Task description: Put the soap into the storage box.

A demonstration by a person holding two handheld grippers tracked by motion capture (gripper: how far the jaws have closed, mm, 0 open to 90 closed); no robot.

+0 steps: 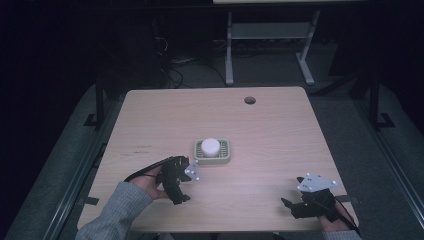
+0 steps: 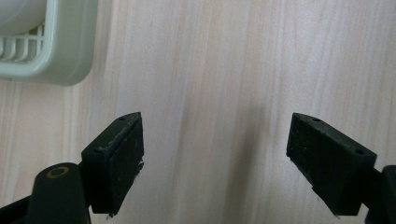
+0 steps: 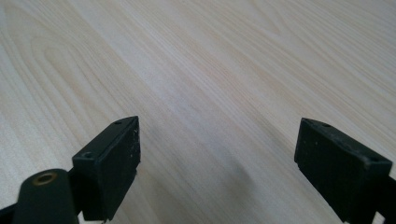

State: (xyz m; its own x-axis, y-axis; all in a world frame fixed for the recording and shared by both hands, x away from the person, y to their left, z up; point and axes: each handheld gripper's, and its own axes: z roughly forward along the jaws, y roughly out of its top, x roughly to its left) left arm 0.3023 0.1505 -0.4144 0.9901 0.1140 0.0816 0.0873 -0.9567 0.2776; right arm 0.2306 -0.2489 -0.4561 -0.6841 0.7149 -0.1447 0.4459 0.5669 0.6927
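Observation:
A pale green slotted dish (image 1: 213, 152) sits near the middle of the wooden table (image 1: 260, 130), with a white round bar (image 1: 210, 146) lying in it. My left gripper (image 1: 181, 192) is held just in front and to the left of the dish, tilted on its side. In the left gripper view the jaws stand wide apart over bare wood, so that gripper (image 2: 215, 161) is open, and a corner of the dish (image 2: 60, 56) lies at the upper left. My right gripper (image 1: 290, 206) rests near the front right edge. That gripper (image 3: 217, 163) is open too, over bare wood.
A round cable hole (image 1: 250, 100) lies near the table's far edge. Beyond the table stands a white metal desk frame (image 1: 267, 40) on a dark floor with cables. The person's grey sleeve (image 1: 117, 212) enters at the bottom left.

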